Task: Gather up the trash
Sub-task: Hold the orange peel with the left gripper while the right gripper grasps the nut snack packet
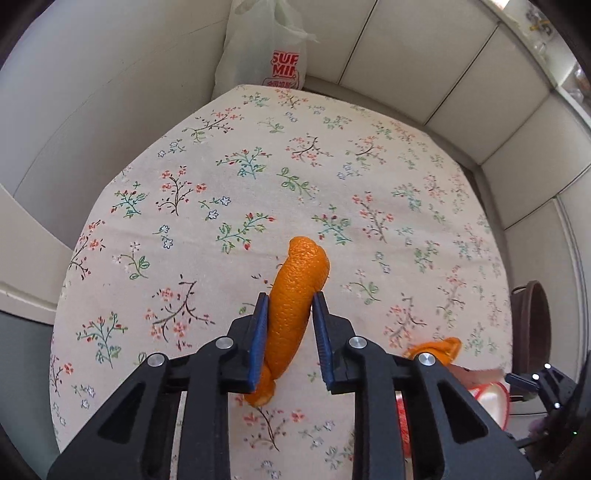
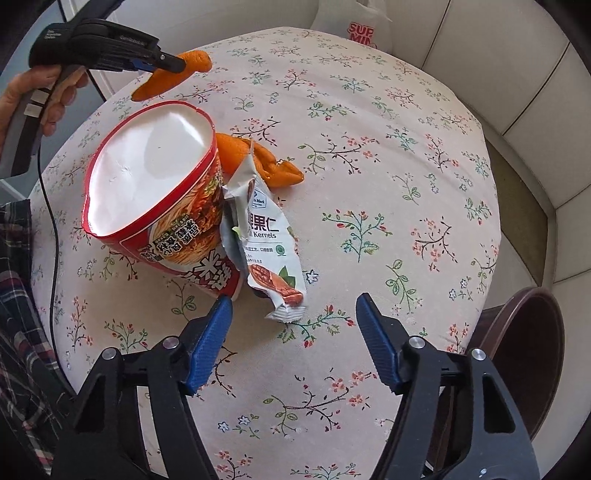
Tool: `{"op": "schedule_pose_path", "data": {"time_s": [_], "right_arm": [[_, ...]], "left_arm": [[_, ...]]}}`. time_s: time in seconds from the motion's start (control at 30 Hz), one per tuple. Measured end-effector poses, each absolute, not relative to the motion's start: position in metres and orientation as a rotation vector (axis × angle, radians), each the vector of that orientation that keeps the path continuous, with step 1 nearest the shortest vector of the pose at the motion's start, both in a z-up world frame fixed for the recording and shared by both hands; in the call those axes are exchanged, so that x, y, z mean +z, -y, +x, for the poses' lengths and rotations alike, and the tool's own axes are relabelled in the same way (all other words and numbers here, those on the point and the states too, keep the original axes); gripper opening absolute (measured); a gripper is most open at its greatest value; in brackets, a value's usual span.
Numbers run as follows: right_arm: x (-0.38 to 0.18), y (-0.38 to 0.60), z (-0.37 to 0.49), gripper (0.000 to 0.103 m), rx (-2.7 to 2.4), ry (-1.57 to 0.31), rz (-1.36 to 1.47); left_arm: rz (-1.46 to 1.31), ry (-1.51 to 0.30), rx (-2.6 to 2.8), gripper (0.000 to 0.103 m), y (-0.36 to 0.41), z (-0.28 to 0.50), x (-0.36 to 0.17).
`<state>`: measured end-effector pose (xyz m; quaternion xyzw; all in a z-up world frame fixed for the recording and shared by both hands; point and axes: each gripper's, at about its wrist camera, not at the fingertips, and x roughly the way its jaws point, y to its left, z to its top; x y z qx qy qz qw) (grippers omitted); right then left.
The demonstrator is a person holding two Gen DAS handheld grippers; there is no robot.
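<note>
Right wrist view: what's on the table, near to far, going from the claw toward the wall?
Nut kernel wrapper → noodle cup lying on its side beside it → orange peel on the cloth → orange peel strip held up in the left claw → white plastic bag past the table's far edge.

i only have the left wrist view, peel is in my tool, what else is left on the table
Observer: A red instant noodle cup lies tipped on its side, empty.
Operator: anything next to it
Observer: A torn nut kernel wrapper leans against the cup, more orange peel behind it.
Operator: where's the right tool
Observer: The right tool is open, just short of the wrapper's lower end, not touching it.
Operator: is my peel off the table
Observer: Yes, the left tool holds its orange peel strip lifted clear of the tablecloth.
</note>
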<state>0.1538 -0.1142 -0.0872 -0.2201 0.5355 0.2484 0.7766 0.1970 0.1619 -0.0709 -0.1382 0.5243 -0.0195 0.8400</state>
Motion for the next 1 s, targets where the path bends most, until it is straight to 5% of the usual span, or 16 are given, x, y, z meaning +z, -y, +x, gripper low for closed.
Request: {"op": "schedule_pose_path", "data": {"time_s": [0.4,0.47,0.53,0.63,0.83,1.0], "right_arm": [[-0.096,0.096,0.166,0.054,0.522,-1.074,-0.549],[-0.098,0.095,0.171,0.046,0.528,-1.091,-0.533],[-0.101,0.093,0.176,0.026,0.530,-1.111,-0.518],[-0.099,0.094,0.182,0.015,0.516,-1.121,-0.480],[-0.089,0.107,0.194,0.009,0.462,-1.114,-0.377],[-0.082,0.114,0.197,0.008,0.444,-1.098,-0.341]], "left_arm": [[-0.345,-0.957,-0.165,0.013,-0.150,0.119,-0.014],[-0.344,-0.961,-0.170,0.012,-0.148,0.120,-0.015],[-0.357,-0.991,-0.175,0.012,-0.150,0.124,-0.022],[-0.399,-1.096,-0.178,0.013,-0.155,0.134,-0.044],[-0.440,-1.283,-0.142,0.033,-0.154,0.147,-0.088],[-0.393,-1.315,-0.145,0.035,-0.137,0.152,-0.098]]}}
